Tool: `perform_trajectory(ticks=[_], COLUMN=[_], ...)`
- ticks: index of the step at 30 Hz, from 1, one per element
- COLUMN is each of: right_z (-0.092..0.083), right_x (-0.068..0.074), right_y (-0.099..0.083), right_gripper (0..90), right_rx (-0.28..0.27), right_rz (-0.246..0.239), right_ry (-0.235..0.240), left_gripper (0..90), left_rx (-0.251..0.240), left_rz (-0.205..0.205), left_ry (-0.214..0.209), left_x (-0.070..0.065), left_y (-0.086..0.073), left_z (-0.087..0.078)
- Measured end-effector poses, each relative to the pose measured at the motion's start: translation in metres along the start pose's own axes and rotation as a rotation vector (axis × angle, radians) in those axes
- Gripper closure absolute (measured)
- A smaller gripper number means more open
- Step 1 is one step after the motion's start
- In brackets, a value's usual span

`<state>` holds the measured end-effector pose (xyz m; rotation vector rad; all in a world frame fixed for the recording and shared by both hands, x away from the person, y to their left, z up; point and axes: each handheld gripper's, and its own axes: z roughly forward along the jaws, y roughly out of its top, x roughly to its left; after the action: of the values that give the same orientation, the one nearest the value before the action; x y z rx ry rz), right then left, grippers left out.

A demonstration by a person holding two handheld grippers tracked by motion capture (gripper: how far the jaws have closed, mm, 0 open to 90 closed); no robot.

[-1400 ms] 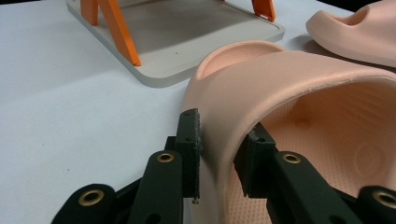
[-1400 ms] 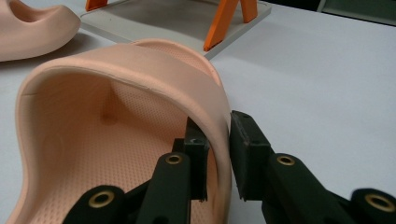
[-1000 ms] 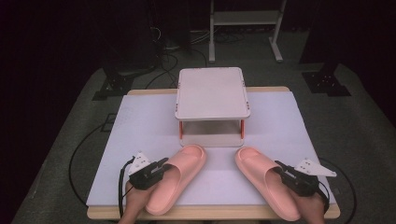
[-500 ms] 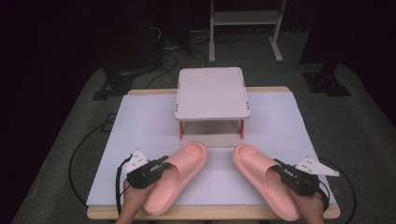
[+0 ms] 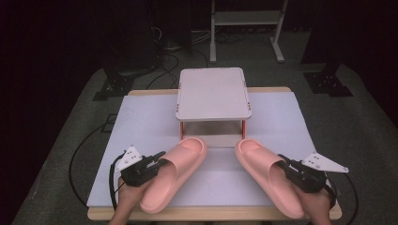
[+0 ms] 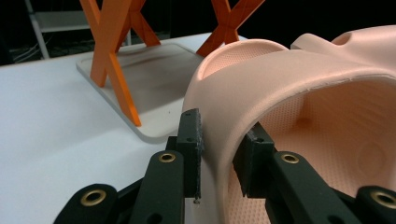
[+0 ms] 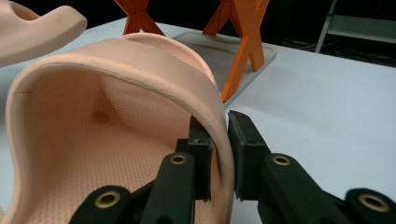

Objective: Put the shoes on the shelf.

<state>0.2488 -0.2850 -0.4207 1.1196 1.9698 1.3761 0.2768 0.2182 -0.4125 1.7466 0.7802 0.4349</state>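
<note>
- Slippers come first: a pink left slipper (image 5: pixel 173 176) and a pink right slipper (image 5: pixel 270 176) lie at the near edge of the white table (image 5: pixel 141 126), toes angled inward toward each other and toward the small rack beyond.
- Left gripper (image 5: pixel 157 161), nearest the person, is clamped on the outer side of the left slipper's strap; in the left gripper view one pad sits outside the strap wall and one inside (image 6: pixel 219 154).
- Right gripper (image 5: pixel 284 164) pinches the right slipper's strap the same way, its pads closed on the thin outer edge (image 7: pixel 219 158).
- Each grip takes only a soft, thin wall of foam at one side, so I judge a slipper could sag, twist or peel out of the pads once it hangs free; a quick swing would make that likelier.
- The toes nearly meet in the middle, so they could knock together, or catch an orange leg (image 5: pixel 182 129) of the rack on the way forward.
- Farther off stands the rack (image 5: pixel 213 93), a pale tray top on orange crossed legs with a lower tray (image 6: pixel 154 79) under it.
- Both levels look bare; the gap between them is low, so a strap could snag on the upper tray's rim.
</note>
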Motion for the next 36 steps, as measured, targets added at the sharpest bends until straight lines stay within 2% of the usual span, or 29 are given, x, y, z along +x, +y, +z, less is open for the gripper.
perform_trajectory(ticks=[12,20,27,36], right_z=[-0.004,-0.01,-0.011,0.002], right_x=[0.009,0.014,0.02,0.02], right_y=[0.021,0.04,0.057,0.077], right_gripper=[79.2,79.2,79.2,79.2], right_rx=[-0.027,-0.056,-0.072,-0.078], right_rz=[-0.013,-0.027,-0.054,-0.057], right_ry=[0.026,0.033,0.036,0.042], left_gripper=[73.6,73.6,73.6,73.7], left_rx=[-0.036,-0.038,-0.047,-0.039], left_rz=[0.018,0.044,0.06,0.059], left_ry=[-0.038,-0.042,-0.047,-0.044], left_x=[-0.007,-0.01,-0.013,-0.009], left_y=[0.022,0.039,0.053,0.074], left_z=[-0.01,-0.011,-0.008,0.004])
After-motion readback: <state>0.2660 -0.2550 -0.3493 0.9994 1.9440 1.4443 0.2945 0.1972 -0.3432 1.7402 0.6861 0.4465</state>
